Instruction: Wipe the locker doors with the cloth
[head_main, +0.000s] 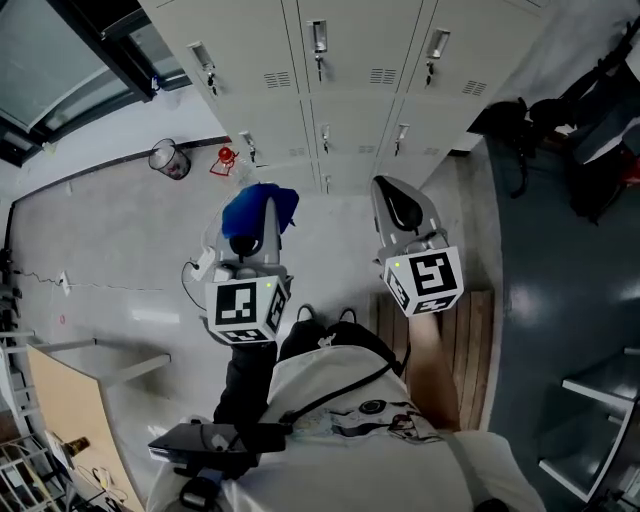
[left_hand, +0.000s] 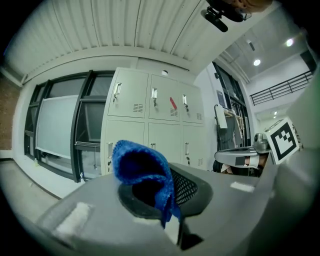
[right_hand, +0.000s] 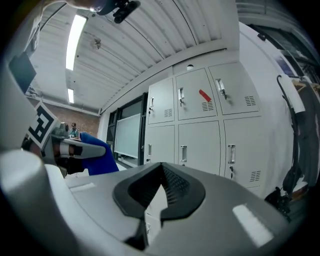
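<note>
**Supervisor:** Report claw states.

**Operator:** Left claw (head_main: 258, 228): closed on the blue cloth (head_main: 258, 207), which bunches up over the tips. Right claw (head_main: 398, 205): jaws together, nothing between them.

**Supervisor:** Where is the cloth relative to the work surface?

**Operator:** In the left gripper view I see the cloth held up in the air. It faces the locker doors (left_hand: 150, 107) and is well apart from them. No part of it touches a door. The right claw sits beside the left one and is also clear of the doors.

**Supervisor:** Progress?

**Operator:**
1. Taking up the cloth: I judge this complete.
2. Wiping: not under way at this moment.

The bank shows an upper and a lower row of doors. No panel shows a streak or mark that separates wiped from unwiped. I cannot confirm any door as done, so I treat all of them as outstanding.

**Supervisor:** Remaining work?

**Operator:** Close the gap to the doors and press the cloth flat on a panel. Then work across each door, going round the handles (left_hand: 154, 95) and the vent slots. The right claw has no evident role yet.
</note>
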